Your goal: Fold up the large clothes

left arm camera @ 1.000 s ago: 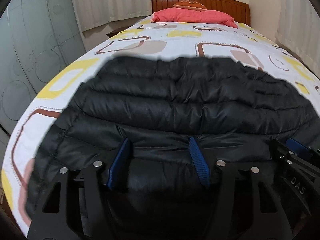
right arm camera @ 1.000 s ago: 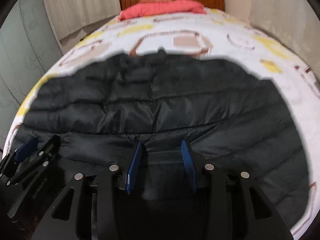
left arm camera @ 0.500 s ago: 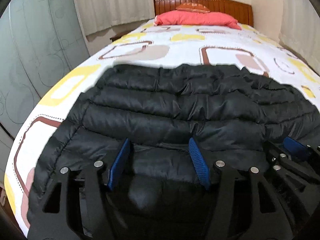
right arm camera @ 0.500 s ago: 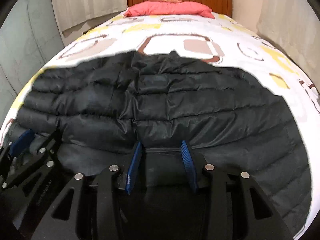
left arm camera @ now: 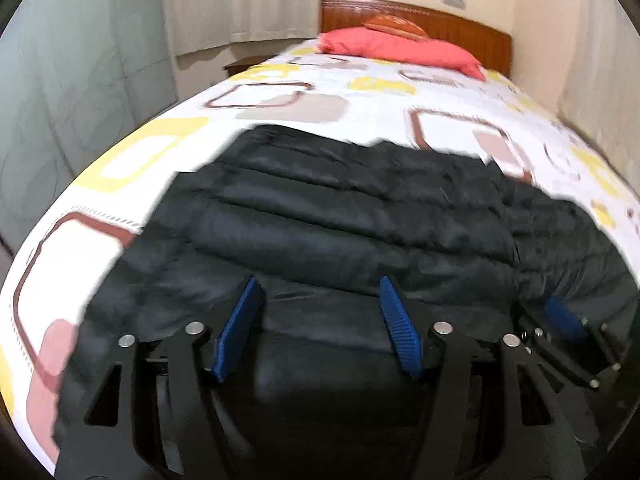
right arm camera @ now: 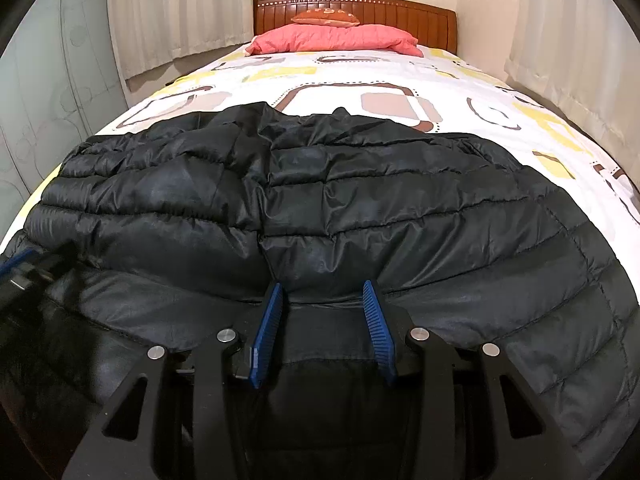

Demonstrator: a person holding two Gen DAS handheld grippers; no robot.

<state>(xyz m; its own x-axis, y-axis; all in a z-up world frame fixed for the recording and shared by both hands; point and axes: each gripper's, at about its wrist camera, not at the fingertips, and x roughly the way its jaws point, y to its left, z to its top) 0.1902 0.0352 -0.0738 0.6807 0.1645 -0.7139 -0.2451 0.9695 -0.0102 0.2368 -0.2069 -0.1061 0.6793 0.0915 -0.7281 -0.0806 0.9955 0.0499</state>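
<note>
A black quilted puffer jacket (left arm camera: 340,220) (right arm camera: 360,200) lies spread across the foot of the bed. My left gripper (left arm camera: 318,284) is at its near edge on the left. Its jaws are opening, and the jacket's hem lies flat and loose between the blue pads. My right gripper (right arm camera: 322,286) is shut on a bunched fold of the near hem further right. Each gripper shows at the edge of the other's view: the right gripper (left arm camera: 560,320), and the left gripper (right arm camera: 20,264). The left wrist view is blurred by motion.
The jacket rests on a white bed sheet (left arm camera: 380,108) (right arm camera: 400,76) with yellow and brown squares. A pink pillow (right arm camera: 336,38) and a wooden headboard (right arm camera: 360,4) are at the far end. Curtains (right arm camera: 180,8) and a pale wardrobe (left arm camera: 60,80) line the left side.
The left gripper's pads have spread wider, and its view has lifted and rolled slightly. The right gripper keeps its hold on the hem and has barely shifted.
</note>
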